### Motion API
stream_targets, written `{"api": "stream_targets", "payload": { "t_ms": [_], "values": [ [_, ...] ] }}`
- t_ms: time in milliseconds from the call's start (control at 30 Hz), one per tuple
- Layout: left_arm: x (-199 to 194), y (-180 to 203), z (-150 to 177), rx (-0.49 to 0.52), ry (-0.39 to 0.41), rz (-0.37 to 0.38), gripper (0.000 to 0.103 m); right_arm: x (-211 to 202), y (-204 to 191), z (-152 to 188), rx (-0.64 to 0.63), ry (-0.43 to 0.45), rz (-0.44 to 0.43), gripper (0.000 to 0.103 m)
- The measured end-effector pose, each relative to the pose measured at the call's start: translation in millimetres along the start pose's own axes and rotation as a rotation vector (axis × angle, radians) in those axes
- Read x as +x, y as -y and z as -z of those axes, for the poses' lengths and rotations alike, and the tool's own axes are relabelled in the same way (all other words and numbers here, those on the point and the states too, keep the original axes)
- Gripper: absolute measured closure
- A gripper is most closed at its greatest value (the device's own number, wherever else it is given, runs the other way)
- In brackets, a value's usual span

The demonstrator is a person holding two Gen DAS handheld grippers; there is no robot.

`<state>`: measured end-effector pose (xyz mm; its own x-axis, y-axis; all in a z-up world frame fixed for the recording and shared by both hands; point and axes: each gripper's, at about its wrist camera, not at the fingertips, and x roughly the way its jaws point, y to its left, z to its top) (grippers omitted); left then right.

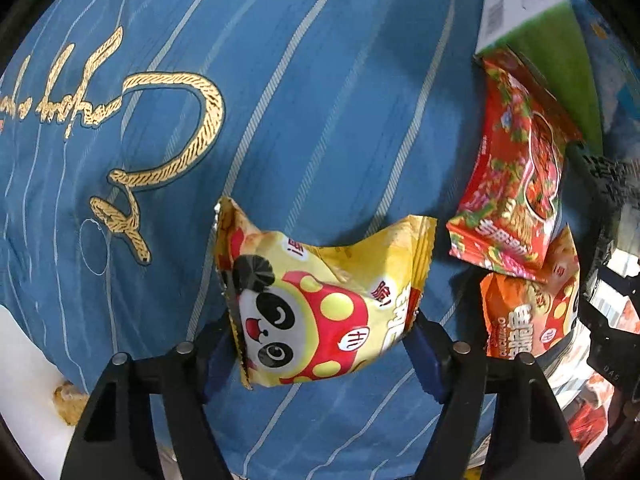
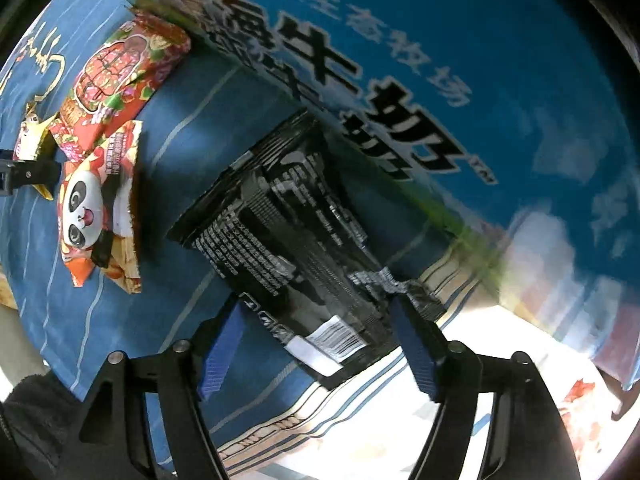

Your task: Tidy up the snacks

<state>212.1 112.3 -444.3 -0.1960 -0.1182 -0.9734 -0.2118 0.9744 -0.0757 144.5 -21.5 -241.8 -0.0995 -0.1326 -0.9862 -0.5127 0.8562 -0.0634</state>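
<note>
Here, in the left wrist view, the left gripper [image 1: 324, 344] points down at a blue striped cloth [image 1: 320, 100] and has a yellow panda snack packet [image 1: 320, 304] between its blue pads [image 1: 426, 360]; the packet's crimped edges bunch against both pads and its middle buckles upward, so the claw reads as clenched on it. To the right, well apart from that packet, a red floral packet [image 1: 516, 184] lies overlapping an orange panda packet [image 1: 528, 312], and above them stands the corner of a green and white carton [image 1: 532, 12]. The step in hand looks like gathering loose packets one at a time, with this one just taken. In the right wrist view, the right gripper [image 2: 320, 344] hangs over a black snack packet [image 2: 288, 232] that lies on the same cloth beside a large blue milk carton [image 2: 460, 80]. Its right pad [image 2: 416, 344] meets the packet's crumpled edge, while its left pad [image 2: 222, 344] stands a little clear of the other edge, so I judge this claw released, with the packet between the fingers but not gripped. The pile of red and panda packets shows at the far left. Next, I would expect the right claw to close squarely on the black packet, and both packets to be lifted without slipping from their slick wrappers, then carried toward the pile or the carton.
</note>
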Motion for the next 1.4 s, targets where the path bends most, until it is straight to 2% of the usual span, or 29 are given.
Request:
{"api": "stream_targets", "payload": {
  "t_ms": [100, 167, 267, 300, 333, 400, 433, 500, 533, 633, 700, 800, 867, 900, 933, 967, 1100, 1267, 1333, 1400],
  "values": [
    [1.4, 0.3, 6.9, -0.001, 0.007, -0.007, 0.032, -1.8, -6.9, -0.8, 0.002, -0.008, -0.007, 0.051],
    [7.3, 11.2, 25.3, -0.002, 0.009, -0.011, 0.032, -1.3, -6.3, 4.3, 0.043, -0.023, -0.025, 0.064],
    [8.9, 22.6, 34.1, 0.005, 0.009, -0.011, 0.032, 4.2, -7.7, 19.1, 0.134, -0.078, -0.161, 0.068],
    [8.8, 24.4, 37.4, 0.007, 0.010, -0.012, 0.032, 9.7, -8.5, 26.8, 0.188, -0.119, -0.258, 0.068],
    [5.6, 18.1, 36.9, 0.009, 0.013, -0.012, 0.032, 9.8, -7.9, 32.5, 0.210, -0.128, -0.296, 0.068],
    [4.8, 18.5, 42.3, 0.003, 0.021, -0.008, 0.032, -0.3, -7.4, 38.7, 0.210, -0.086, -0.290, 0.067],
    [3.8, 19.3, 45.0, 0.001, 0.025, -0.004, 0.032, -8.8, -2.6, 42.1, 0.221, -0.047, -0.269, 0.066],
    [2.7, 20.4, 47.1, -0.001, 0.029, 0.001, 0.032, -24.3, 18.7, 47.7, 0.265, 0.040, -0.231, 0.043],
    [1.9, 22.3, 48.4, 0.000, 0.030, 0.005, 0.032, -31.1, 26.7, 46.7, 0.291, 0.068, -0.222, 0.026],
    [-2.0, 26.5, 49.2, 0.000, 0.031, 0.009, 0.032, -35.3, 82.1, 44.2, 0.409, 0.122, -0.239, 0.025],
    [-3.2, 33.7, 51.7, -0.002, 0.029, 0.020, 0.032, -28.4, 119.9, 39.8, 0.480, 0.109, -0.280, 0.025],
    [-5.5, 41.1, 54.5, 0.002, 0.027, 0.019, 0.032, -17.7, 143.4, 41.4, 0.569, 0.132, -0.371, 0.038],
    [-4.1, 47.8, 58.0, 0.007, 0.027, 0.015, 0.032, -19.0, 148.2, 41.0, 0.589, 0.167, -0.417, 0.072],
    [-3.9, 48.6, 60.8, 0.008, 0.027, 0.013, 0.032, -19.6, 149.0, 40.7, 0.601, 0.173, -0.416, 0.077],
    [-3.0, 51.3, 63.5, 0.008, 0.026, 0.012, 0.032, -20.6, 150.8, 41.2, 0.610, 0.175, -0.411, 0.093],
    [-1.4, 48.6, 63.2, 0.006, 0.026, 0.013, 0.032, -21.2, 150.1, 41.4, 0.616, 0.182, -0.409, 0.099],
    [-0.4, 44.0, 67.5, -0.010, 0.029, 0.010, 0.032, -18.0, 132.8, 56.6, 0.667, 0.211, -0.442, 0.100],
    [7.1, 33.7, 76.8, -0.020, 0.030, 0.007, 0.032, -26.7, 93.2, 94.5, 0.727, 0.240, -0.475, 0.101],
    [7.9, 32.9, 80.6, -0.018, 0.033, 0.003, 0.032, -27.5, 70.9, 107.8, 0.742, 0.227, -0.484, 0.100],
    [8.0, 34.3, 83.8, -0.012, 0.036, -0.005, 0.032, -25.2, 41.4, 116.9, 0.705, 0.180, -0.465, 0.094]
  ]
}}
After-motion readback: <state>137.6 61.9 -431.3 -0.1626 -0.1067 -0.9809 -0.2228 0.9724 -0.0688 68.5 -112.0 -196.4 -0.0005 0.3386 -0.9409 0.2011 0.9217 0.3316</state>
